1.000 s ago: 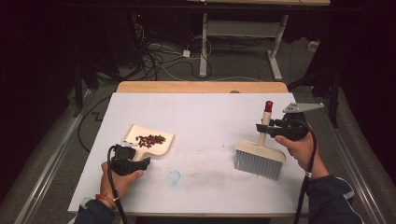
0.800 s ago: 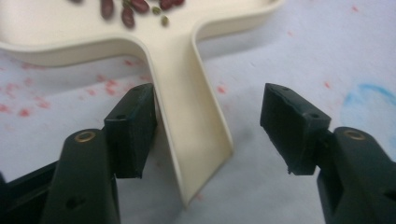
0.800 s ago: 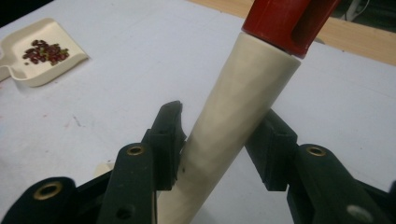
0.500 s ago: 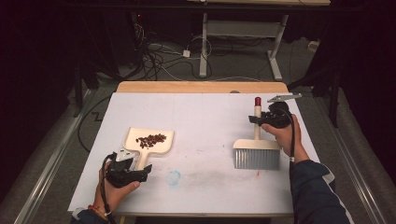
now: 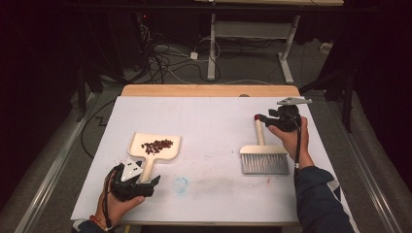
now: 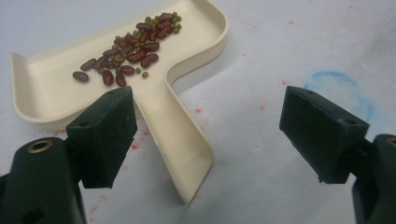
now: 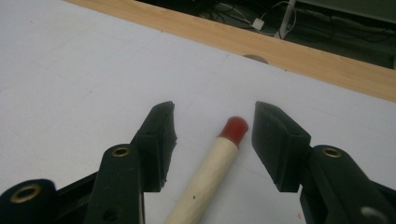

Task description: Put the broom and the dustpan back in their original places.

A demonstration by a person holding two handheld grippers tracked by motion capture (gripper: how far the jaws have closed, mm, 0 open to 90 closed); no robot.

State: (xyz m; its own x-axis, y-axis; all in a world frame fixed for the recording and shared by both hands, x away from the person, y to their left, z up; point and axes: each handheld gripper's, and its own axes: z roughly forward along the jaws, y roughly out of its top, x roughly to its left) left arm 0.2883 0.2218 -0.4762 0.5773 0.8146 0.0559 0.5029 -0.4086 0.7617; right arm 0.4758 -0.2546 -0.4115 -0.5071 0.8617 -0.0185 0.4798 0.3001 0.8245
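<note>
The left gripper [image 5: 145,182] is held low at the near left edge of the table [image 5: 214,111], gripped from below by the left hand [image 5: 116,201], with the wrist coming in from the bottom edge. Its jaws are spread wide and pointed away from the person; in the left gripper view the dustpan [image 6: 154,70] handle is seen lying between them, just beside the left jaw and untouched by the right one. The dustpan is laid flat on the white table left of centre, and a small heap of red and green beans [image 6: 133,46] is held in its tray. The right gripper [image 5: 260,118] is held at the far right of the table by the right hand [image 5: 289,136], the forearm stretched forward from the lower right. Its jaws are parted on either side of the red tip of the brush [image 5: 262,155] handle, without being closed on it. The brush is laid flat, its bristles turned toward the person.
</note>
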